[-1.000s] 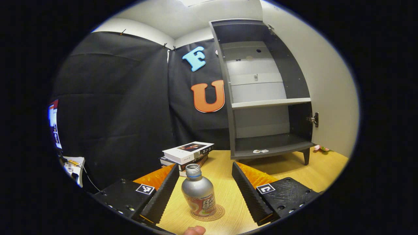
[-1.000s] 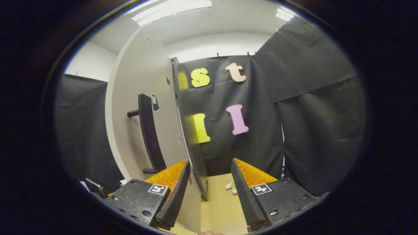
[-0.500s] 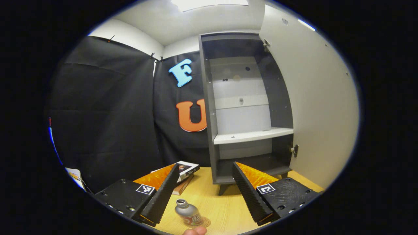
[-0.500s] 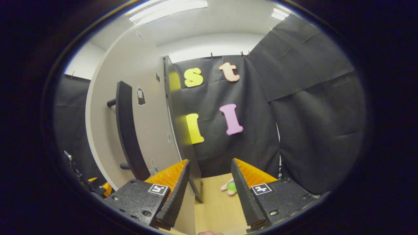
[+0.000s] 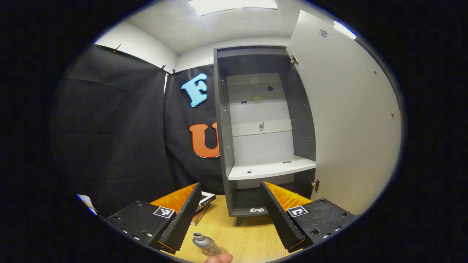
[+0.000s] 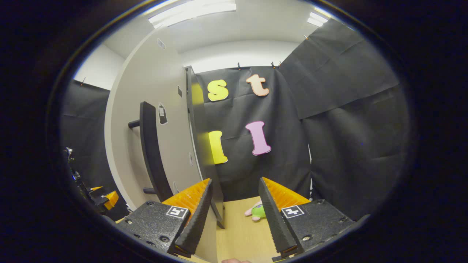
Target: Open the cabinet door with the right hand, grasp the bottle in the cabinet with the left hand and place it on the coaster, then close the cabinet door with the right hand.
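Since the earlier frames the left gripper [image 5: 231, 215] has drawn back and up from the bottle [image 5: 206, 244], which now looks small at the bottom edge of the left gripper view. It stands upright and capless on the coaster [image 5: 219, 250], apart from both fingers, with the jaws spread wide and holding nothing. Beyond it on the wooden table [image 5: 252, 239] are a stack of books [image 5: 203, 204] and the cabinet [image 5: 261, 131], its shelves bare and its door [image 5: 347, 120] swung fully open to the right. The placing looks done; only the closing remains.

In the right gripper view the door [image 6: 146, 109] has shifted slightly in the frame, and its outer face with the long dark bar handle [image 6: 151, 149] sits to the left of the right gripper [image 6: 231, 215]. That gripper is also released, its fingers apart with nothing between them; the door's free edge runs up just ahead of the left finger. A small pink and green toy [image 6: 257, 211] lies on the table past the fingers.

The door is a stiff, flat panel on hinges and should swing lightly. I judge the bar handle the surest hold, pinched across its thickness; a flat push on the panel near the free edge would also serve. A hard shove could rock the cabinet, and the open bottle stands near.
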A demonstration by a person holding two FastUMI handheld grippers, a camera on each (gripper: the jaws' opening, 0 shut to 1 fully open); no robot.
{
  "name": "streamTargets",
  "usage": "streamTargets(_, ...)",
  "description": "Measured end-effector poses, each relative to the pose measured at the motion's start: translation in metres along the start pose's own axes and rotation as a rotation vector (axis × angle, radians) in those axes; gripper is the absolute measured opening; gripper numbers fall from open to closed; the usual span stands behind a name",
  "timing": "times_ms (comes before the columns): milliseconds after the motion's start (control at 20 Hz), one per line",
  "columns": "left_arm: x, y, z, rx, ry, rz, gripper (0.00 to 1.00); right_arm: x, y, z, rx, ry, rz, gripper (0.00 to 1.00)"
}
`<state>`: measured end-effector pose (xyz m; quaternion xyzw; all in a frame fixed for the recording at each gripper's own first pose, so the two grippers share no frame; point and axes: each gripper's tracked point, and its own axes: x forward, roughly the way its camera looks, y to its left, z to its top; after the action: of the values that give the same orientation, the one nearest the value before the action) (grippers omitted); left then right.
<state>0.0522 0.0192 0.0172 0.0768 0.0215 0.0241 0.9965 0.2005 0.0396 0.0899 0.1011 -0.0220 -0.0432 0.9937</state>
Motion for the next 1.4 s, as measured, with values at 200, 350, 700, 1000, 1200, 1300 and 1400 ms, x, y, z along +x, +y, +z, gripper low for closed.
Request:
streamTargets(200, -0.003, -0.01, 0.003, -0.014, -0.003, -0.036, 0.96, 0.0, 0.023, 0.009, -0.054, 0.004, 0.049, 0.79)
streamTargets(350, -0.004, -0.009, 0.002, 0.0, -0.008, -0.034, 0.96, 0.0, 0.024, 0.015, -0.156, -0.019, 0.017, 0.78)
streamTargets(700, -0.006, -0.006, -0.006, 0.008, 0.013, -0.028, 0.96, -0.001, 0.033, 0.013, -0.156, -0.012, 0.05, 0.75)
streamTargets(1000, -0.008, -0.004, -0.002, 0.003, -0.004, -0.026, 0.96, 0.0, 0.086, 0.004, -0.169, 0.016, 0.209, 0.7)
streamTargets(1200, -0.013, 0.006, -0.002, 0.012, -0.014, -0.009, 0.96, 0.0, 0.13, -0.005, -0.193, 0.034, 0.329, 0.75)
streamTargets(1300, -0.015, 0.012, -0.003, 0.014, -0.015, 0.002, 0.96, 0.002, 0.153, -0.011, -0.191, 0.052, 0.398, 0.75)
streamTargets(1400, -0.019, 0.018, -0.003, 0.019, -0.012, 0.021, 0.96, 0.012, 0.174, -0.014, -0.188, 0.06, 0.445, 0.75)
